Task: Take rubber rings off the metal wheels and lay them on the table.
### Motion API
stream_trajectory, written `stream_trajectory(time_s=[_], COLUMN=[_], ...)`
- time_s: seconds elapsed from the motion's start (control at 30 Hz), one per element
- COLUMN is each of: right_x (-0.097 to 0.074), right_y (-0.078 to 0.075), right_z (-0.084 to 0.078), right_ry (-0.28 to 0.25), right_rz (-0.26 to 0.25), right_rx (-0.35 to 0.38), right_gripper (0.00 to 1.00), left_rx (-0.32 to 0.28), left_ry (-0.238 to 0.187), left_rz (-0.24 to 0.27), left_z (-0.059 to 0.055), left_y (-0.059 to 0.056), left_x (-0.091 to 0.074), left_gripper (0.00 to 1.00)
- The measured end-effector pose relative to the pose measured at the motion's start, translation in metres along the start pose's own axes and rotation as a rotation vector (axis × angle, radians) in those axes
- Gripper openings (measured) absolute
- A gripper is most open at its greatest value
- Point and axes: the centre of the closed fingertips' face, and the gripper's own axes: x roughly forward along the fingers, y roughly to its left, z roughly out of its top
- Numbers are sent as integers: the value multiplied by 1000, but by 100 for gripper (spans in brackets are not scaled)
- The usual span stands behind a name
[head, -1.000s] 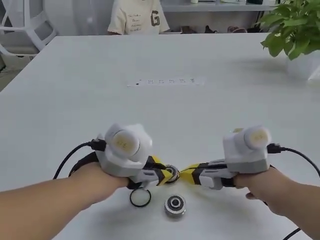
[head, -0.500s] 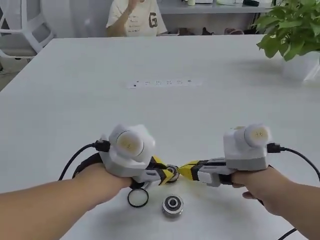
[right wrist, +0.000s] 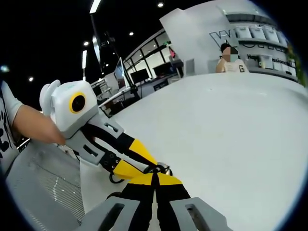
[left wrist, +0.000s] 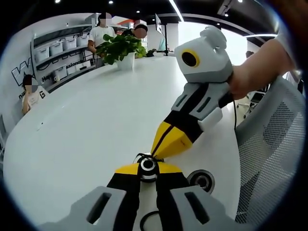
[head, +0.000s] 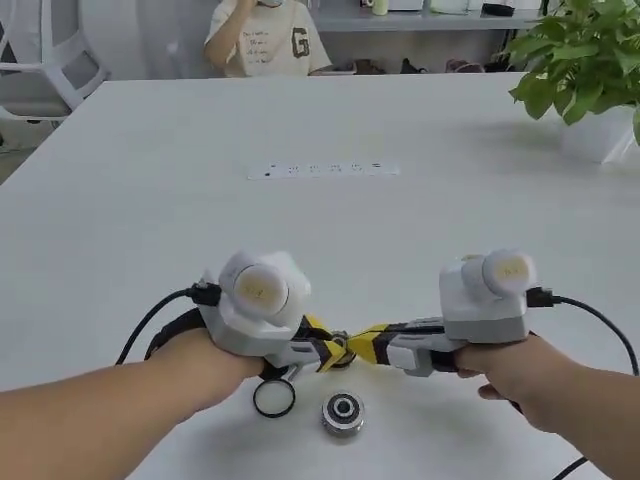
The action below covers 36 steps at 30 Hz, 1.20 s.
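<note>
My left gripper [head: 333, 354] [left wrist: 147, 169] is shut on a small metal wheel [head: 343, 347] [left wrist: 147, 165], held just above the white table [head: 330, 240]. From the right, my right gripper [head: 353, 345] [right wrist: 155, 176] meets it tip to tip, jaws shut on the black rubber ring [right wrist: 160, 169] at the wheel's edge. In the left gripper view the right gripper [left wrist: 158, 154] comes in from above right. A loose rubber ring [head: 274, 398] lies on the table below the left gripper. A bare metal wheel [head: 343, 413] [left wrist: 201, 179] lies beside it.
A strip of sockets [head: 322, 170] lies in the table's middle. A potted plant [head: 580, 60] stands at the far right corner. A person [head: 265, 35] sits behind the far edge. Black cables [head: 150, 320] trail from both grippers.
The right gripper has crept a little to the left, against the wheel held by the left gripper. The head camera has shifted slightly; the loose ring and bare wheel stay put.
</note>
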Motion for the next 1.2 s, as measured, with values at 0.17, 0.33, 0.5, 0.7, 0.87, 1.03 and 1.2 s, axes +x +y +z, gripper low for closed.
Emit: stream_trajectory(time_s=[0.17, 0.33, 0.5, 0.7, 0.87, 1.03, 1.2], right_x=[1, 1, -3, -5, -8, -9, -9], right_y=[14, 9, -3, -4, -2, 2, 10], right_z=[12, 9, 4, 2, 5, 7, 12], right_ry=[-40, -38, -23, -27, -32, -36, -40], right_rz=[54, 35, -5, -14, -10, -1, 18], right_rx=[5, 3, 22, 31, 29, 31, 25], right_gripper=[0, 0, 0, 0, 0, 0, 0], left_rx=[-4, -11, -21, -24, -17, -9, -5], left_ry=[-1, -1, -6, -9, -35, -54, -74], left_rz=[-1, 0, -17, -44, -53, -56, -60], left_z=[0, 0, 0, 1, 7, 11, 14], left_y=[0, 0, 0, -4, -6, -5, -6], left_x=[0, 1, 1, -3, -12, -23, -35], left_gripper=[6, 7, 7, 10, 15, 22, 29])
